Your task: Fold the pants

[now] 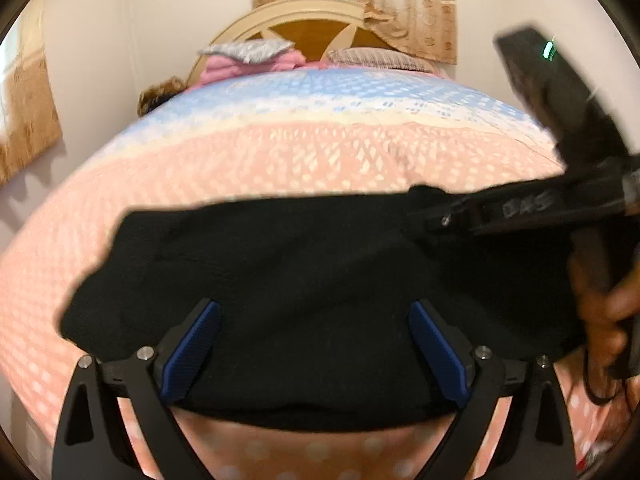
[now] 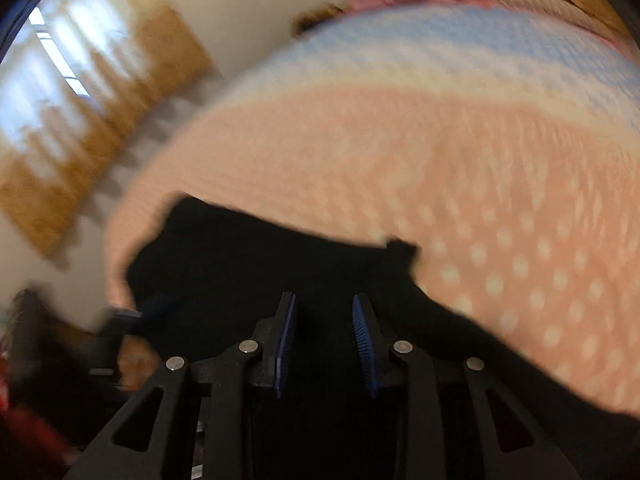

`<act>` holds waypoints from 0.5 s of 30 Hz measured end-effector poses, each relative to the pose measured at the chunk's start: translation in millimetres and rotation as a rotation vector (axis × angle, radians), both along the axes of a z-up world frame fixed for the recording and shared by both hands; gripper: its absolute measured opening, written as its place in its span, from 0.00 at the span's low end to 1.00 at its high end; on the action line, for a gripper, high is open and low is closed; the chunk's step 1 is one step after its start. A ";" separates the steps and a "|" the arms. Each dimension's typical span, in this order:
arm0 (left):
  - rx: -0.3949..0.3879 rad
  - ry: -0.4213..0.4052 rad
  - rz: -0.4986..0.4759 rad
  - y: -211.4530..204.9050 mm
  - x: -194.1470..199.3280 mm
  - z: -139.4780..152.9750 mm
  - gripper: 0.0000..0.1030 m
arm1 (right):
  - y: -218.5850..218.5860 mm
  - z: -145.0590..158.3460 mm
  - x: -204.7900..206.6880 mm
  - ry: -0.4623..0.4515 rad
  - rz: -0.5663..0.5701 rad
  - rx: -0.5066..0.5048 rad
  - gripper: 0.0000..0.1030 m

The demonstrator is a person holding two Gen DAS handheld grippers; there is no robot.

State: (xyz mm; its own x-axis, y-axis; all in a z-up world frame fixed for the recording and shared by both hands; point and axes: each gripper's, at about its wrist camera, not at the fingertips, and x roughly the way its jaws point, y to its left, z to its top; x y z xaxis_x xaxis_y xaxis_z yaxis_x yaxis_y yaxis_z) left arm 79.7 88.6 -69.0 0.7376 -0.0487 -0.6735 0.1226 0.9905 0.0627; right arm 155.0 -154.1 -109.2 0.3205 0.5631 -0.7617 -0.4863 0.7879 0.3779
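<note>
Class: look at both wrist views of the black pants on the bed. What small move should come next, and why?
Probably settle the right gripper and close it on the black pants. Its jaws stand narrow with a gap, nothing visibly pinched. The left gripper hangs wide open above the cloth on the bedspread.

Black pants [image 1: 304, 280] are seen folded into a broad, flattish bundle. They are laid crosswise on the pink dotted part of a bedspread [image 1: 280, 152].

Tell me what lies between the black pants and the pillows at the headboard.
Only bare bedspread, pink nearer the pants, then blue up to the pillows. The left wrist view shows it.
</note>
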 end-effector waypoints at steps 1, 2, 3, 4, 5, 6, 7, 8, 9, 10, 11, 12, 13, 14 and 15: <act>0.023 -0.024 0.005 3.2 -2.4 6.3 0.95 | -3.6 -1.7 0.5 -0.010 -0.021 0.021 0.24; 0.038 -0.052 0.016 9.3 -4.6 14.7 0.95 | -8.5 4.1 -2.2 -0.028 -0.046 0.046 0.24; 0.033 -0.082 0.041 19.7 -5.7 24.7 0.95 | -12.4 12.3 -7.1 -0.049 -0.072 0.061 0.24; 0.011 -0.104 0.076 33.8 -4.6 34.2 0.95 | -19.1 25.6 -17.0 -0.093 -0.094 0.092 0.26; -0.004 -0.110 0.100 42.8 -3.0 37.8 0.95 | -22.5 34.9 -25.1 -0.126 -0.088 0.112 0.26; -0.028 -0.113 0.145 57.5 0.9 41.1 0.95 | -25.4 44.5 -35.3 -0.161 -0.073 0.121 0.26; -0.039 -0.108 0.181 67.5 4.1 40.2 0.95 | -26.2 51.4 -46.7 -0.192 -0.051 0.110 0.26; -0.039 -0.076 0.233 80.0 10.4 34.1 0.95 | -25.8 54.2 -59.8 -0.212 -0.034 0.083 0.26; -0.032 -0.051 0.249 84.7 14.3 28.1 0.95 | -25.3 53.9 -70.7 -0.221 -0.023 0.058 0.26; -0.017 -0.025 0.265 89.6 17.5 18.0 0.95 | -25.3 50.2 -83.1 -0.220 -0.014 0.041 0.26; 0.006 -0.006 0.280 91.8 20.1 8.4 0.95 | -26.8 43.2 -94.7 -0.206 -0.009 0.031 0.26; 0.025 0.015 0.296 91.1 19.4 -0.8 0.95 | -28.5 34.6 -101.1 -0.189 -0.006 0.020 0.26; 0.038 0.046 0.315 94.0 22.5 -11.0 0.97 | -28.9 23.9 -107.3 -0.166 -0.008 -0.001 0.26; -0.009 0.067 0.336 99.6 23.8 -20.5 0.97 | -30.3 12.1 -109.9 -0.142 -0.023 -0.020 0.27; -0.059 0.066 0.357 104.3 22.8 -21.1 0.99 | -33.9 5.8 -112.3 -0.152 -0.044 -0.009 0.27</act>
